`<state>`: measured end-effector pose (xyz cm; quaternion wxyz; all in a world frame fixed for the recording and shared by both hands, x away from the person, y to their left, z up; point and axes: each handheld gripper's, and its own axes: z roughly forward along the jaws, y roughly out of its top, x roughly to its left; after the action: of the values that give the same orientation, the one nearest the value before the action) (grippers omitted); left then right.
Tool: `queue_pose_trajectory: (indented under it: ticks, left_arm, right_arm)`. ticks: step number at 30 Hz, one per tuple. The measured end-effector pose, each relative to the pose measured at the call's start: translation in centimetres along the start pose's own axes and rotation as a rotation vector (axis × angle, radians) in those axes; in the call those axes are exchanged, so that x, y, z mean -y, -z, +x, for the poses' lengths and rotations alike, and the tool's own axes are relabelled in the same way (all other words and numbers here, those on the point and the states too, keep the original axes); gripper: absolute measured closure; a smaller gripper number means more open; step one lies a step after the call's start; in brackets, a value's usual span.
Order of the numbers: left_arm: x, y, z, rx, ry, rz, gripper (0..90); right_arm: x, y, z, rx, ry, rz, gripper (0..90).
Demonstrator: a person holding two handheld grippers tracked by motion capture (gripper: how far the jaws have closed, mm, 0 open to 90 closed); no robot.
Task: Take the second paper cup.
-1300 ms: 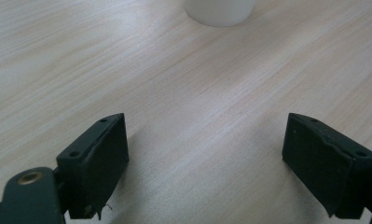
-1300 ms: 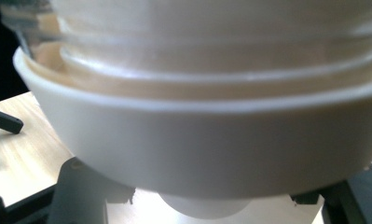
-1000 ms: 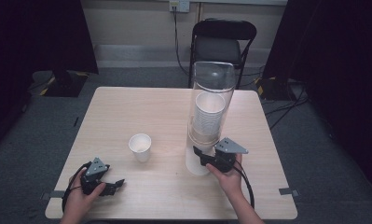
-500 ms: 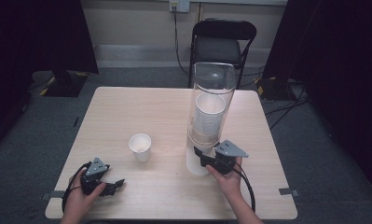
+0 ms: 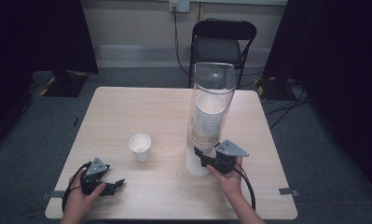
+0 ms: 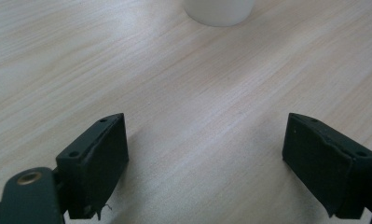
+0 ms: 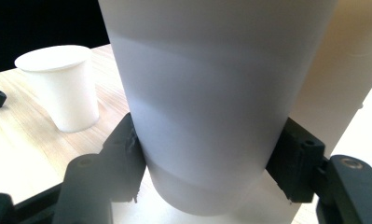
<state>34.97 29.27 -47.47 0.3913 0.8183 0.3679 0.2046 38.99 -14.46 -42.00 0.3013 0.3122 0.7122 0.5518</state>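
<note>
A tall clear dispenser tube (image 5: 212, 88) stands on the table and holds a stack of white paper cups (image 5: 209, 112). The lowest cup (image 5: 194, 164) sticks out below the tube. My right gripper (image 5: 200, 157) is shut on that cup, and in the right gripper view its jaws press both sides of the cup (image 7: 207, 107). A single white cup (image 5: 140, 147) (image 7: 62, 88) stands upright to the left of the tube. Near the front left corner my left gripper (image 5: 118, 184) (image 6: 204, 158) rests low over the wood, open, with bare table between its jaws.
The light wooden table (image 5: 127, 112) has open room at its back and middle. A black chair (image 5: 223, 42) stands behind the far edge. The rounded white foot of a cup (image 6: 218, 9) lies ahead of the left jaws. Cables trail from both grippers toward the front edge.
</note>
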Motion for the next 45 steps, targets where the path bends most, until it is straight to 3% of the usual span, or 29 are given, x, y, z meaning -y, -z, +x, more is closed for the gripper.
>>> queue_pose_trajectory:
  ticks: [15, 16, 17, 18, 19, 21, 22, 24, 25, 26, 30, 32, 35, 36, 37, 42, 43, 45]
  left_arm:
    - [0.0, 0.0, 0.0, -0.001, -0.001, 0.0, 13.7]
    - [0.0, 0.0, 0.0, -0.001, -0.001, 0.001, 13.8]
    - [0.0, 0.0, 0.0, -0.001, 0.002, -0.004, 13.8]
    - [0.0, 0.0, 0.0, 0.001, -0.006, 0.002, 13.7]
    - [0.1, 0.0, -0.1, 0.005, 0.001, -0.004, 13.8]
    - [0.0, 0.0, -0.1, 0.009, -0.001, -0.004, 13.5]
    - [0.0, 0.0, -0.1, 0.009, 0.0, -0.006, 13.5]
    - [0.0, 0.0, -0.1, 0.009, -0.001, -0.006, 13.3]
    - [0.0, 0.0, -0.1, 0.009, 0.0, -0.006, 13.3]
    - [0.0, 0.0, -0.1, 0.009, 0.0, -0.006, 13.3]
    - [0.0, 0.0, -0.1, 0.009, -0.001, -0.006, 13.3]
    - [0.0, 0.0, -0.1, 0.009, -0.001, -0.006, 13.3]
    - [0.0, 0.0, -0.1, 0.009, 0.0, -0.006, 13.2]
    - [0.0, 0.0, -0.1, 0.009, 0.0, -0.006, 13.2]
    - [0.0, 0.0, -0.1, 0.009, 0.0, -0.006, 13.3]
    - [0.0, 0.0, -0.1, 0.009, -0.001, -0.006, 13.3]
    - [0.0, 0.0, -0.1, 0.009, -0.001, -0.006, 13.3]
    - [0.0, 0.0, -0.1, 0.009, -0.001, -0.006, 13.3]
  right_arm:
    - [0.1, -0.1, 0.0, -0.014, -0.014, -0.004, 36.7]
    - [0.5, -0.5, -0.1, -0.012, -0.009, 0.104, 36.5]
    - [2.9, -1.4, -0.2, -0.008, 0.024, 0.239, 36.0]
    - [3.6, -1.4, -0.1, 0.005, 0.043, 0.267, 36.2]
    - [3.1, -0.9, -0.3, -0.026, -0.003, 0.194, 36.2]
    - [1.9, -0.7, 0.0, -0.025, 0.064, 0.218, 35.9]
    - [1.9, -0.6, -0.5, -0.054, 0.055, 0.269, 35.6]
    - [2.4, -0.4, -0.7, -0.037, 0.07, 0.292, 35.5]
    - [3.6, 0.1, -1.6, -0.043, 0.037, 0.306, 35.1]
    - [3.6, 0.1, -1.6, -0.043, 0.037, 0.306, 35.1]
    - [3.9, 1.0, -3.1, -0.017, -0.006, 0.309, 34.4]
    - [3.9, 1.5, -3.7, 0.016, -0.005, 0.307, 34.3]
    - [4.4, 2.3, -5.6, 0.083, -0.065, 0.292, 34.0]
    - [4.4, 2.3, -5.6, 0.083, -0.065, 0.292, 34.0]
    - [4.4, 2.4, -6.4, 0.119, -0.082, 0.298, 34.0]
    - [4.4, 2.4, -7.3, 0.156, -0.083, 0.314, 33.6]
    - [4.5, 2.3, -7.5, 0.15, -0.111, 0.31, 33.3]
    - [4.6, 2.1, -7.6, 0.16, -0.106, 0.318, 33.1]
